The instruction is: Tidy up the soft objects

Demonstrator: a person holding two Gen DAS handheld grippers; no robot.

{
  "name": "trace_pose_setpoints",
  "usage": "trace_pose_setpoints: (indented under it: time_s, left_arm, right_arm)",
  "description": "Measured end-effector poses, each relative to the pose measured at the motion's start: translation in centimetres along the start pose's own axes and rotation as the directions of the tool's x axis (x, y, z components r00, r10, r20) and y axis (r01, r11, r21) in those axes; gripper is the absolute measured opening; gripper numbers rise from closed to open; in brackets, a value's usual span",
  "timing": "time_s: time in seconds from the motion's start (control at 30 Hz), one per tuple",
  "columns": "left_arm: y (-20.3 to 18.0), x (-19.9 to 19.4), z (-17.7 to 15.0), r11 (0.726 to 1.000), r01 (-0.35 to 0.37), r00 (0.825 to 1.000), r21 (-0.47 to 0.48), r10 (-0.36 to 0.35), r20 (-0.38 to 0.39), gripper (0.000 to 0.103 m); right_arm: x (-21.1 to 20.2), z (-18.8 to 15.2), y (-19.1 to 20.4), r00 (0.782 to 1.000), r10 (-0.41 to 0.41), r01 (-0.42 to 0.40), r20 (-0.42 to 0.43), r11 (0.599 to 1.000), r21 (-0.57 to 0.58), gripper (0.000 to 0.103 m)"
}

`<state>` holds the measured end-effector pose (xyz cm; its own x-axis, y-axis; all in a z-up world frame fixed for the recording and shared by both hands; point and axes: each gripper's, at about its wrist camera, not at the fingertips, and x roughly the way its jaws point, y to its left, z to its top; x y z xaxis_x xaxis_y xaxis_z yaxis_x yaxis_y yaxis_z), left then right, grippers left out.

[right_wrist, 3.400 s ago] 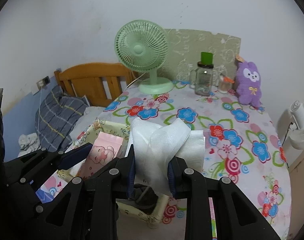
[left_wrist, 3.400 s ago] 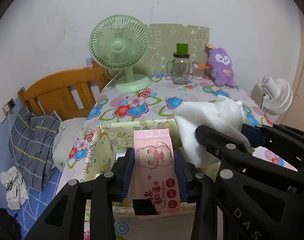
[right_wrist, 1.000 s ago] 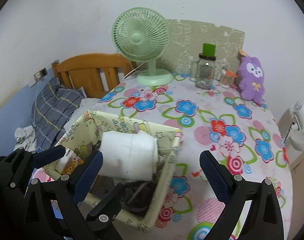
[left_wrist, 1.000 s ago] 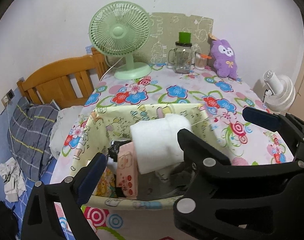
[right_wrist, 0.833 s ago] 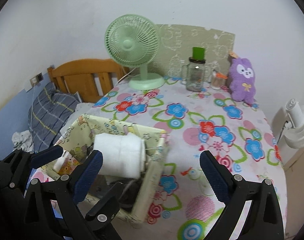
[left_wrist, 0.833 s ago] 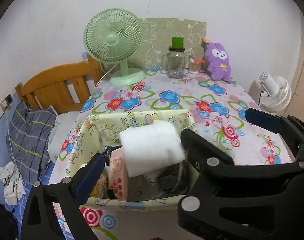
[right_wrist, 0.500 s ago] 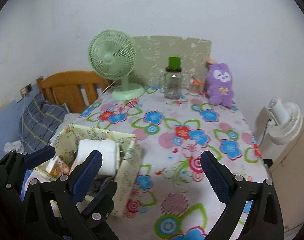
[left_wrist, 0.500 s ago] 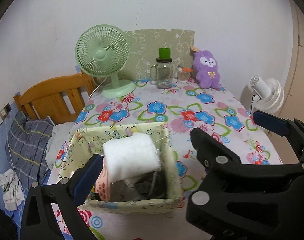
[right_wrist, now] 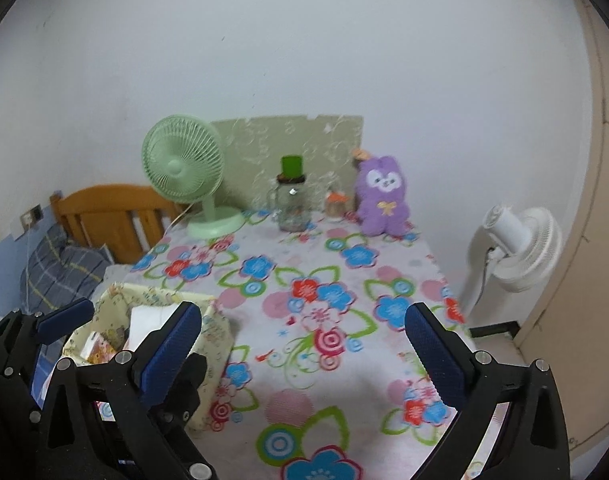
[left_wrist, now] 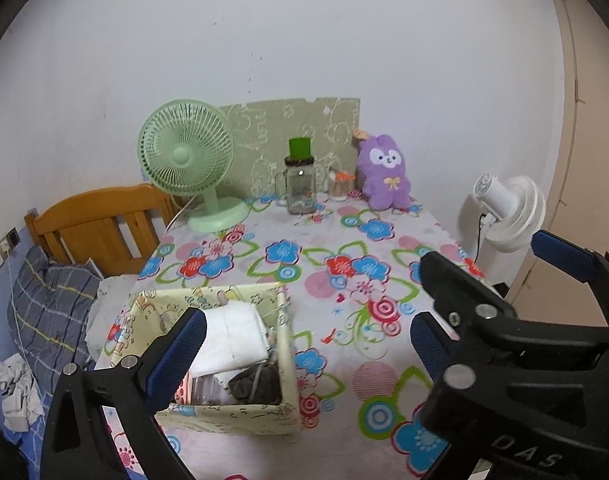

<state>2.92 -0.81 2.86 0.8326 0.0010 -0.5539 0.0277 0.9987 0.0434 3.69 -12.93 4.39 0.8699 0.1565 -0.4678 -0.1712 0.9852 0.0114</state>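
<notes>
Table: flowered cloth (left_wrist: 344, 360); green fan (left_wrist: 186, 156) at back
Basket (left_wrist: 224, 410): white towel (left_wrist: 232, 336) inside
Left gripper (left_wrist: 304, 330): jaws apart, empty
Right gripper (right_wrist: 304, 340): jaws just widened, empty

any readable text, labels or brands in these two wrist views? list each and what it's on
"DAS": raised letters on the black body of the right claw, seen lower right in the left wrist view; the word may run on past the frame edge.
Pink pack in the fabric basket: printed, but too small and blurred to read.
Basket print: cartoon pattern, with no lettering I can make out.
Nothing else legible.
</notes>
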Motion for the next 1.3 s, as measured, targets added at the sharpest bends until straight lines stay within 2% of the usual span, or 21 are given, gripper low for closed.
trace_pose_setpoints:
  time_s: [0.53,0.8,0.93,1.3]
  left_arm:
    - [-1.1,-5.3,0.9,1.000,-0.016,0.991,-0.005,0.017,0.131,0.103]
    - [0.3,-7.0,0.6,0.998,-0.041,0.987,-0.053,0.049,0.156,0.103]
    - [0.6,-7.8,0.3,0.998,-0.027,0.983,-0.055,0.037,0.181,0.103]
    - [0.9,-8.1,0.0,0.996,-0.041,0.982,-0.074,0.054,0.184,0.103]
  right_arm:
    - [-6.2,0.4,-2.8,0.987,-0.095,0.088,0.126,0.994,0.060,0.103]
    - [-8.2,0.1,-3.4,0.979,-0.122,0.110,0.163,0.991,0.081,0.103]
    - [-9.1,-0.2,-3.7,0.973,-0.142,0.126,0.182,0.988,0.095,0.103]
    - [-9.6,-0.8,-3.9,0.973,-0.146,0.129,0.181,0.986,0.105,0.103]
